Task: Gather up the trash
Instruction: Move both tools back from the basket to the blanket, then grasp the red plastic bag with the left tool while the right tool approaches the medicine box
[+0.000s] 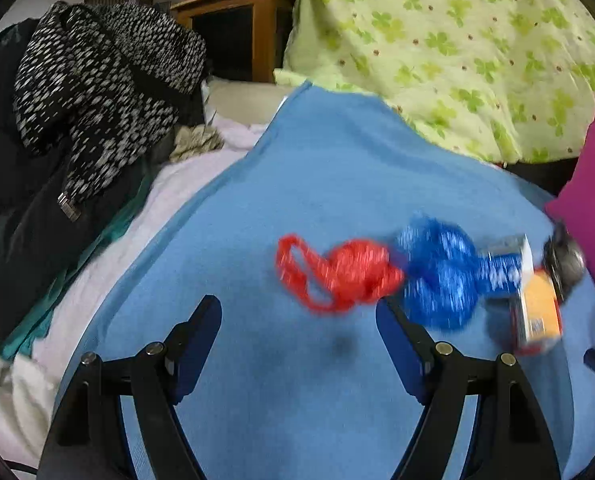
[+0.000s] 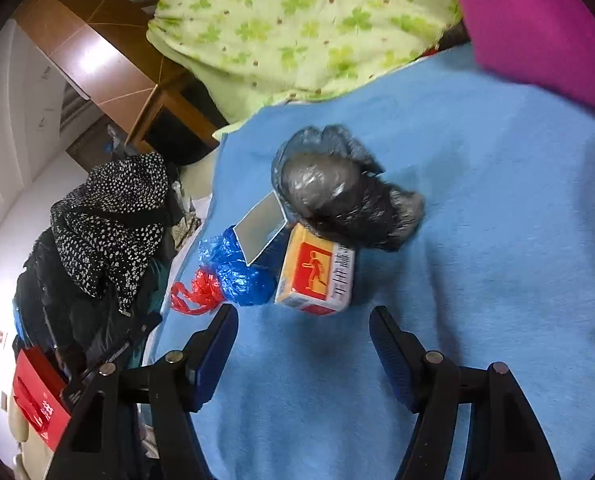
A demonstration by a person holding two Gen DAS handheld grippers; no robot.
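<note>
Trash lies in a tight row on the blue blanket [image 2: 477,240]: red plastic bag [image 1: 337,276], blue plastic bag [image 1: 437,272], silver-mouthed blue carton [image 2: 263,236], orange box [image 2: 317,276] printed with a red walking figure and a barcode, grey bag bundle [image 2: 337,192]. The row runs across both views, just ahead of the fingertips. The left gripper [image 1: 299,312] faces the red bag, the right gripper [image 2: 303,320] faces the orange box; both gape wide, empty; no lettering is legible.

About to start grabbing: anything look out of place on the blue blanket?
Yes: a row of litter lies on the blue blanket: red bag, blue bag, opened blue carton, orange box, grey-black bag. Nothing spilled.
</note>
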